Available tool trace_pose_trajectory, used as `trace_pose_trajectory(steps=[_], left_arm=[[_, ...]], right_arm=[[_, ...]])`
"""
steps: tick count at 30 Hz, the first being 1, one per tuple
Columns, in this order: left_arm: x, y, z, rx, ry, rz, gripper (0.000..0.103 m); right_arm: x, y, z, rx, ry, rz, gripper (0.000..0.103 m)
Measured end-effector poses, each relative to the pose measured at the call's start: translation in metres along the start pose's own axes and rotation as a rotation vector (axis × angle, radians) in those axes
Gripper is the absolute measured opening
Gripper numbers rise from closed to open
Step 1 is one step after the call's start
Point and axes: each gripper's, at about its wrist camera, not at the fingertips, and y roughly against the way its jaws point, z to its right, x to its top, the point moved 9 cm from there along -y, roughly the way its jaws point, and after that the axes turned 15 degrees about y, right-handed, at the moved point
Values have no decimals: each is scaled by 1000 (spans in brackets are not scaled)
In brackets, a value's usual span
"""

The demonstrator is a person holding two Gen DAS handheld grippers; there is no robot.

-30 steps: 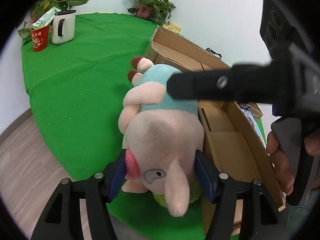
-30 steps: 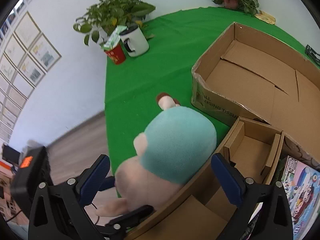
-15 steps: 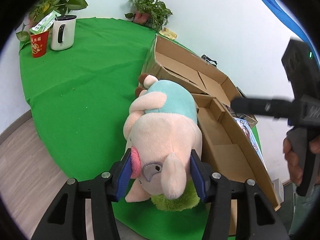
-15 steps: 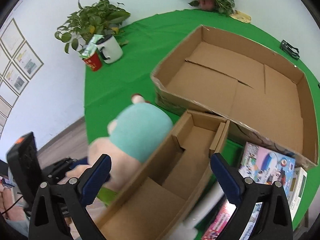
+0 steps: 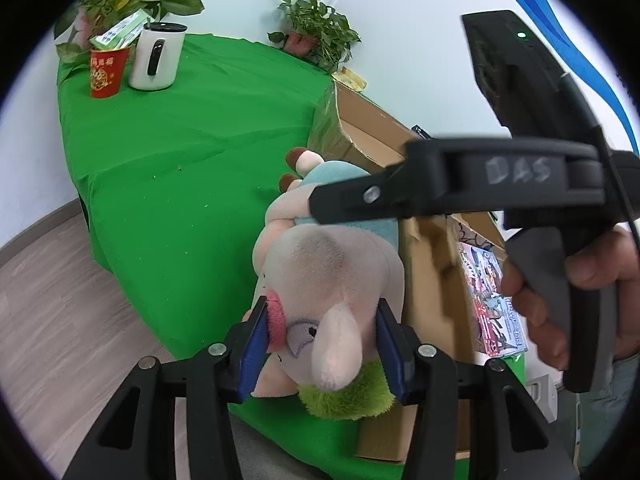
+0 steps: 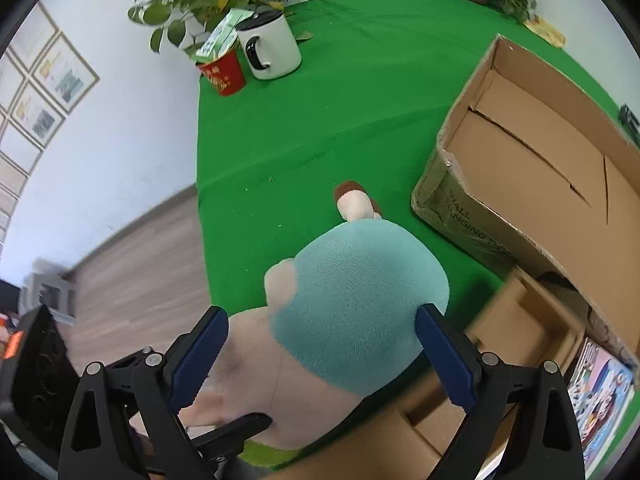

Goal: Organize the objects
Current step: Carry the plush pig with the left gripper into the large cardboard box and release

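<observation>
left gripper (image 5: 322,344) jaws have just been closing, blue pads now pinching the head of the plush pig (image 5: 328,280), which lies at the near edge of the green table (image 5: 192,168). right gripper (image 6: 322,354) spread wide, closing slightly, straddling the pig's teal body, pads not clearly pressing. small cardboard box (image 6: 520,332) just beside the pig; large cardboard box (image 6: 540,168) beyond. open cloth toward the white mug (image 6: 272,50).
</observation>
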Motion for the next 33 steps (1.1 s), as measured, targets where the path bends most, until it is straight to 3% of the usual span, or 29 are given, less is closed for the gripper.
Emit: trace_pose_trajectory(steps=[11, 21, 26, 32, 33], left_arm=[[-14, 0, 13, 8, -58, -3, 45], [-17, 0, 21, 23, -87, 2, 42], [-12, 2, 30, 25, -120, 15, 41], [-1, 17, 57, -2, -170, 56, 41], [-7, 19, 70, -95, -279, -31, 41]], right_arm=[[-16, -17, 21, -60, -63, -32, 89], [-15, -18, 19, -86, -29, 37, 61], [-16, -8, 20, -93, -31, 80, 55], [-14, 35, 25, -128, -13, 153, 54], [-12, 42, 27, -134, -11, 163, 54]])
